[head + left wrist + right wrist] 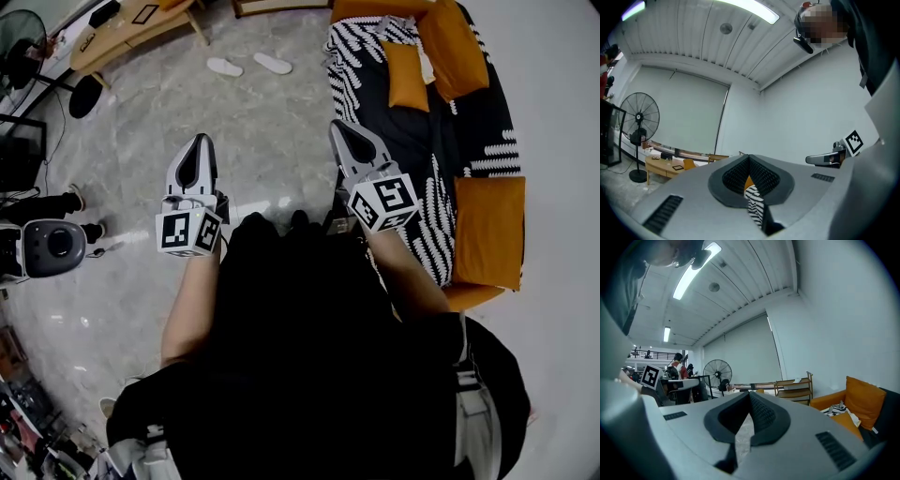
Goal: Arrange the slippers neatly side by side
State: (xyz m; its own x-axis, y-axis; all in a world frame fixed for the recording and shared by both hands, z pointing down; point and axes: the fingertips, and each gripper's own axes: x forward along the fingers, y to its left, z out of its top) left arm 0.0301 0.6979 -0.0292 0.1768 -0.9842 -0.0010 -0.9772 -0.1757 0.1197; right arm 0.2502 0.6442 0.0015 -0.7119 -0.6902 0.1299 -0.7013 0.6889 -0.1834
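While the white slippers (pixel 225 67) lay near each other on the floor (pixel 272 122), the left gripper (pixel 201 141) and right gripper (pixel 339 127) hovered well short of them, fingers together and empty.

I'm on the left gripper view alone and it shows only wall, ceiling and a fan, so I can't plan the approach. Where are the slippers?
Observer: The head view shows two white slippers on the floor well ahead of both grippers, between the wooden table and the sofa.
Operator: Are they already side by side?
Observer: No. They lie apart, not touching, more end to end than side by side.
Operator: Is the right gripper carrying anything?
Observer: No. In its own view the right gripper has its jaws shut with nothing between them.
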